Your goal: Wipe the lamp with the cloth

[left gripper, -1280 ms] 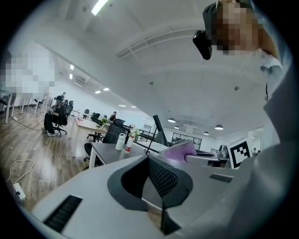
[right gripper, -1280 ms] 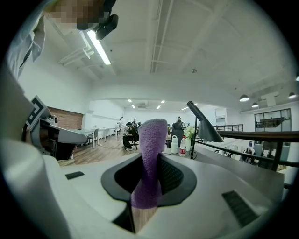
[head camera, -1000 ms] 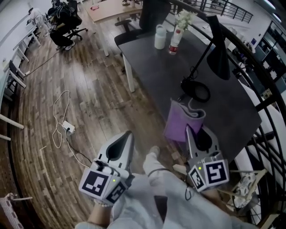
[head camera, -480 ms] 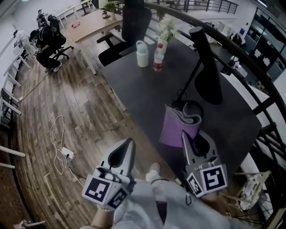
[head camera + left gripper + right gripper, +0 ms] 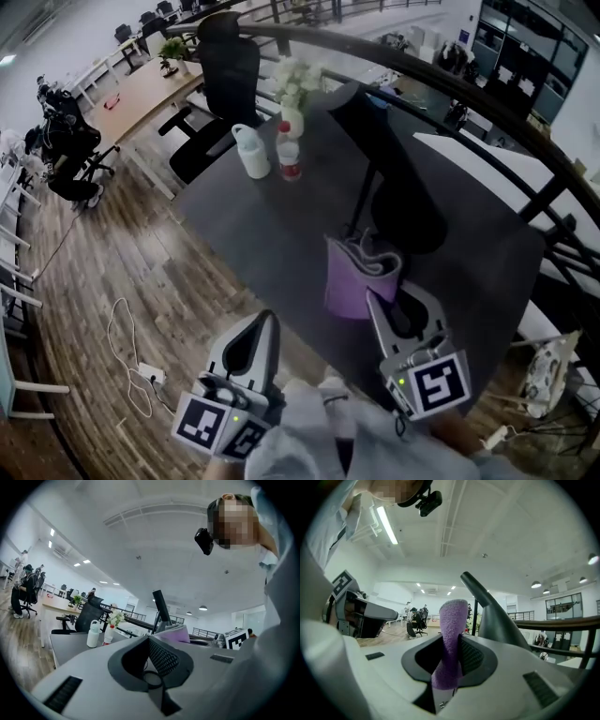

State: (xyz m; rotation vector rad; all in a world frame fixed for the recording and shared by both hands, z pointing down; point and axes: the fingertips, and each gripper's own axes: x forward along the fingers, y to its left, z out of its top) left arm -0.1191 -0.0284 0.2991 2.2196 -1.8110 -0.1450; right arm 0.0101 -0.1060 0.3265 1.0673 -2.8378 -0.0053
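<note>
My right gripper (image 5: 452, 654) is clamping the purple cloth (image 5: 452, 620) between its two fingers, and the fabric is standing up out of the jaws in a thick fold. In the head view this gripper (image 5: 394, 305) is hovering over the near edge of the dark table (image 5: 262, 225), with the cloth (image 5: 352, 277) draping down toward the tabletop at its 12 o'clock. The black lamp (image 5: 403, 202) is standing directly beyond the cloth, also at 12 o'clock; its shade is hanging low over the table and its stem is rising toward 11 o'clock. I cannot tell whether the cloth is touching the lamp or only sitting just in front of it. My left gripper (image 5: 151, 657) is holding its fingers together with nothing between them; in the head view it (image 5: 253, 342) is hanging off the table edge, at 9 o'clock from the right gripper and well apart from the lamp. Farther out, at 11 o'clock on the table, a white bottle (image 5: 251, 152) and a bottle of pale flowers (image 5: 289, 155) are standing side by side, with a black office chair (image 5: 225, 80) beyond them. At 9 o'clock a power strip (image 5: 150, 375) with its cable is lying on the wooden floor (image 5: 94, 262).
</note>
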